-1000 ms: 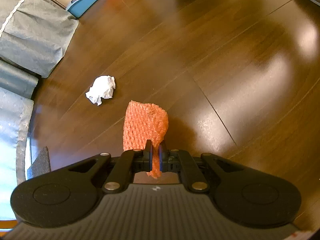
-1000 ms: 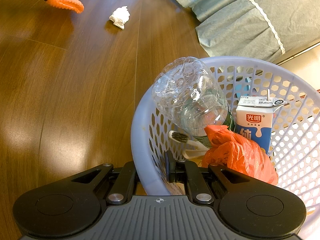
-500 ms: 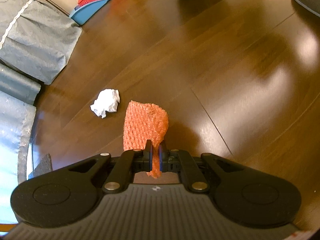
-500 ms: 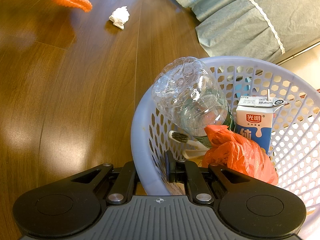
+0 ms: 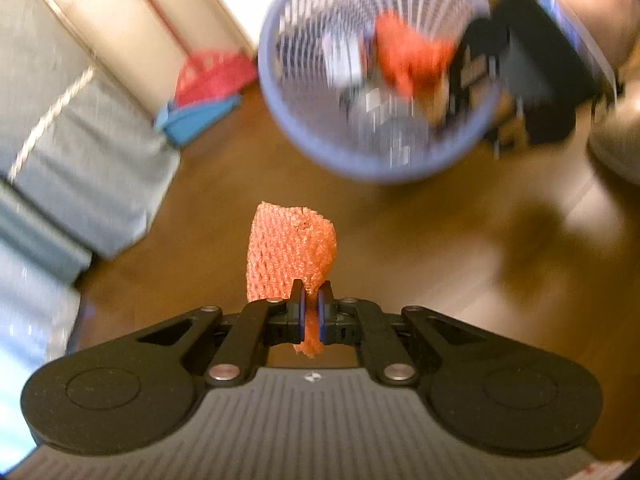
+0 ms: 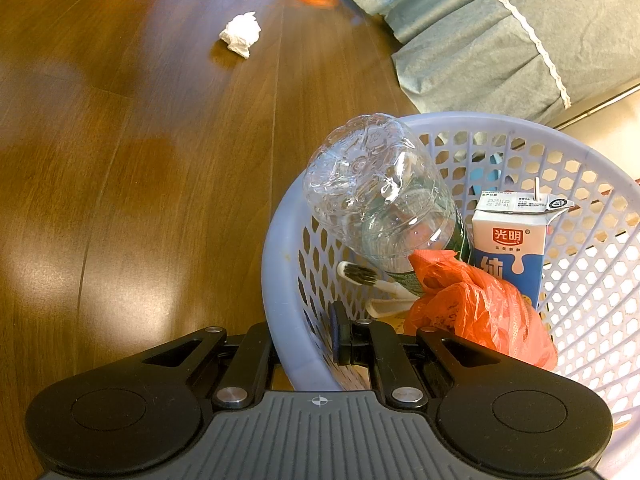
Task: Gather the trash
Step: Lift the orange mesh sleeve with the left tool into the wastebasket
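dark brown wooden floor [image 6: 120, 184] with glossy reflections, grey-blue bedding [image 6: 500, 40] with white lace trim draped to the floor, blue dustpan [image 5: 198, 120] and red brush [image 5: 212, 74] against a pale wall

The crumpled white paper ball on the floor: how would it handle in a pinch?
The paper ball looks light and crushable, so it would likely squash rather than slip. Its irregular creases suggest it would skid or tumble when nudged, not roll far.

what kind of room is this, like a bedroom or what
Probably a bedroom or living room at home: dark wood plank floor, blue-grey fabric with white trim hanging to the floor like a bed skirt, and a broom and dustpan by the wall.
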Demonstrator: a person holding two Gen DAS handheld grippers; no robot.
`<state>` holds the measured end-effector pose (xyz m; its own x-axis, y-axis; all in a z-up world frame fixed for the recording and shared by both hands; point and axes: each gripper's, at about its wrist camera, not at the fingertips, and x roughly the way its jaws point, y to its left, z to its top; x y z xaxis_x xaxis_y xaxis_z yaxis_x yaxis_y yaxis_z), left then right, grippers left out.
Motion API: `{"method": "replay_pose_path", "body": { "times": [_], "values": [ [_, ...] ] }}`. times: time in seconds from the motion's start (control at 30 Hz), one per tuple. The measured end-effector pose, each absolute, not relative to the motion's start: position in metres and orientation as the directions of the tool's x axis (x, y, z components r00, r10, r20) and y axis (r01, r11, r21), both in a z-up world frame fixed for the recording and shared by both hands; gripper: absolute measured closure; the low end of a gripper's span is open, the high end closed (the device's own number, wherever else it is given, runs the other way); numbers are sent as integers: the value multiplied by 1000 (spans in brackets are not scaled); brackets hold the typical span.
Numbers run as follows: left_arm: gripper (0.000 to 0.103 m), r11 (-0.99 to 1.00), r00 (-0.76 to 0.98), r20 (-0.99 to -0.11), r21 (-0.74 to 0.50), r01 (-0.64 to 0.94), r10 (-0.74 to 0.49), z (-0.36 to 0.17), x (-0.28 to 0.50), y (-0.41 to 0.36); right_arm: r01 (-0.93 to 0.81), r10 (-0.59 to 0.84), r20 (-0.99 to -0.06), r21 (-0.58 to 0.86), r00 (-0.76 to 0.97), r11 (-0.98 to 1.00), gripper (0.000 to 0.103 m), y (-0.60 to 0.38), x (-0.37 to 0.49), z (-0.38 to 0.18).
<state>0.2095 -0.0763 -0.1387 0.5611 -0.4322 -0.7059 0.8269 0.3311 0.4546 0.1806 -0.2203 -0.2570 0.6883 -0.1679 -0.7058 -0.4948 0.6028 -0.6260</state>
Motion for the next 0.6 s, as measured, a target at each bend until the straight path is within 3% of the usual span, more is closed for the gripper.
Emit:
{"method": "replay_pose_path", "body": {
  "times": [0.27,0.6],
  "values": [
    [99,278,486,-660,401,873,-573,-100,232,-140,-488,-160,-706,-617,690,617,97,-223,180,-254],
    [99,126,428,-708,438,890,-562,-119,254,-222,-482,-151,-705,-608,693,631,96,-226,181,-251]
  ]
}}
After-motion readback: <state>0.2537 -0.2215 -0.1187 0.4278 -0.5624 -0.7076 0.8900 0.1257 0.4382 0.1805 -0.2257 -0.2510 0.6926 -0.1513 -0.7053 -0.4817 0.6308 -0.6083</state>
